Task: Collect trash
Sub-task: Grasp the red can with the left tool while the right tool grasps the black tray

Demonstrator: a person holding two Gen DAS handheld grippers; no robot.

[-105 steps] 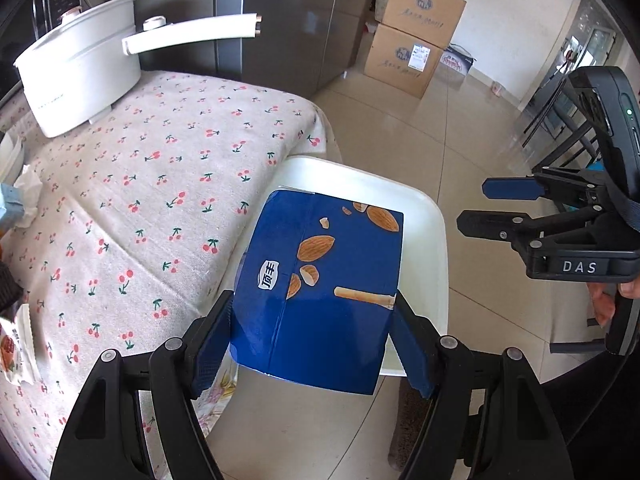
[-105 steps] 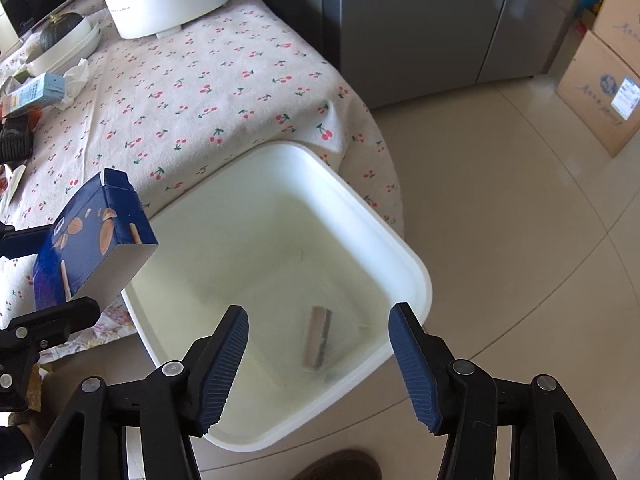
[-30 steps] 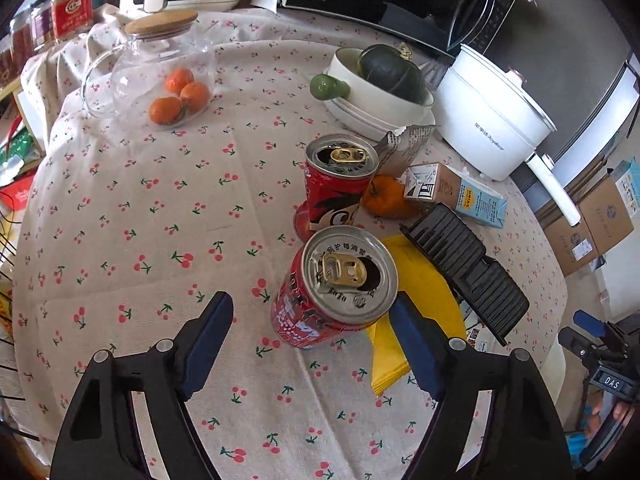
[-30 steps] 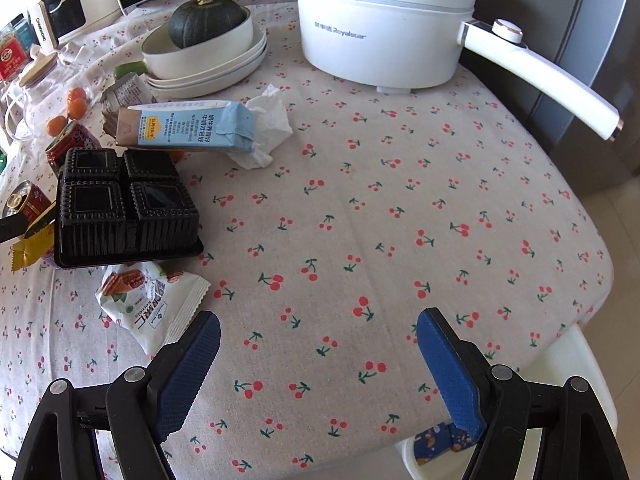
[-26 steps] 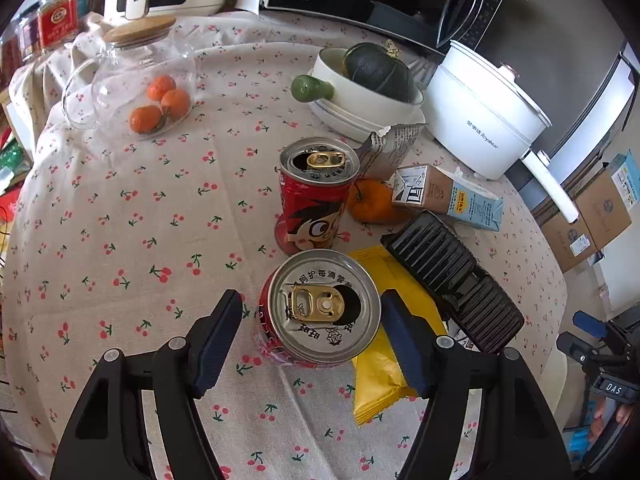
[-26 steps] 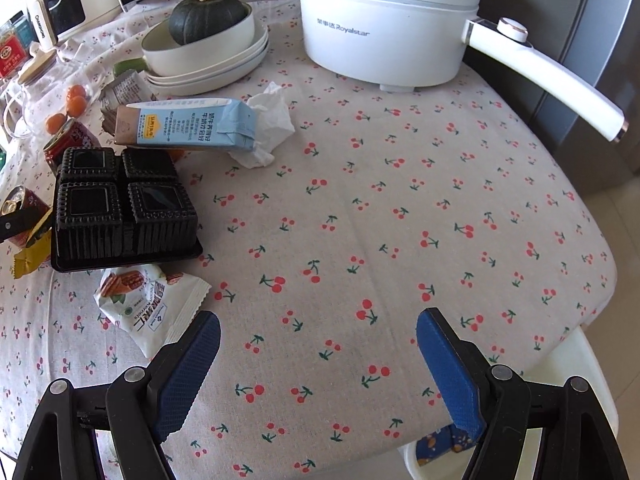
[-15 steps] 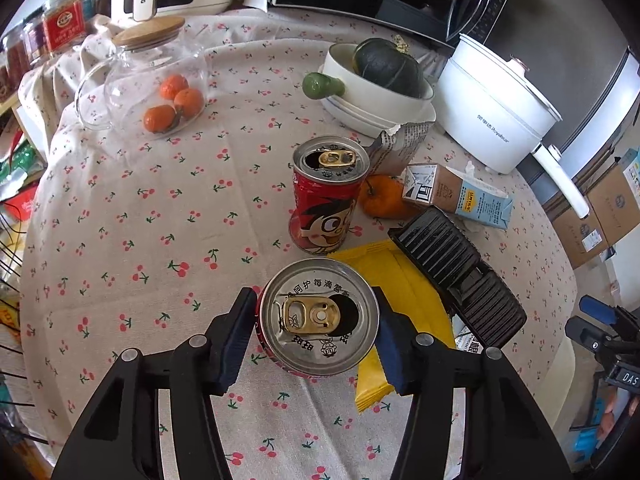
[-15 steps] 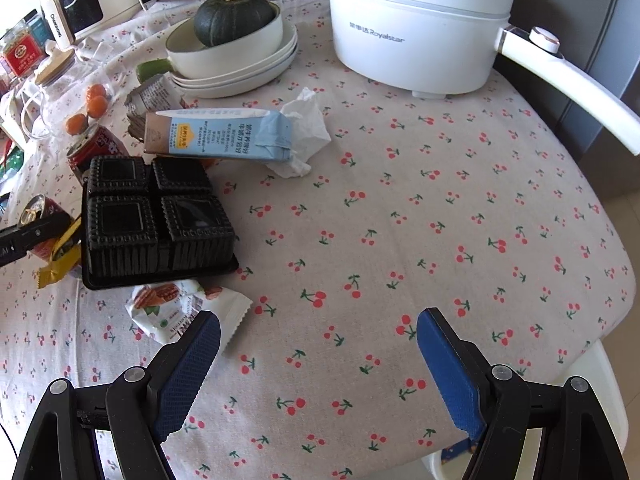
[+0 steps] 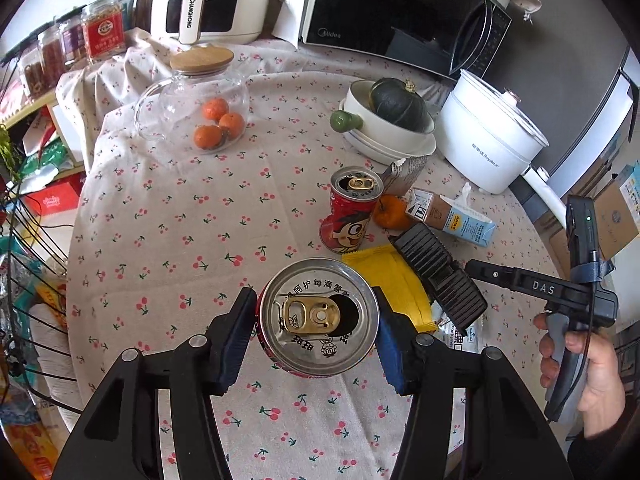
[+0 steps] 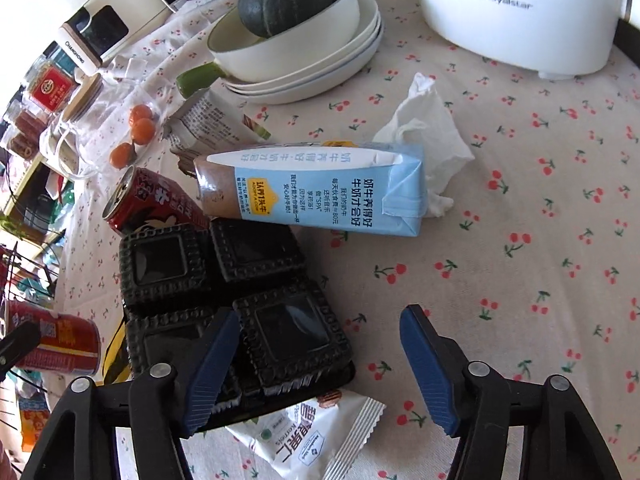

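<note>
Left hand-held gripper (image 9: 316, 334) clamps red can (image 9: 319, 316) | right hand-held gripper (image 10: 320, 364) wide | cans: 2

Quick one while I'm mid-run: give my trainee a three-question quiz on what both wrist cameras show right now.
1. True or false: the left gripper is shut on a can.
2. What lies between the right gripper fingers? A) milk carton B) corner of the black tray C) tissue
3. Fill in: the other red can stands upright beside an ______.

Key: 1 true, the pads press its sides. 2 B; the jaws have just been closing, and the far pad is clear of the tray. 3 orange.
</note>
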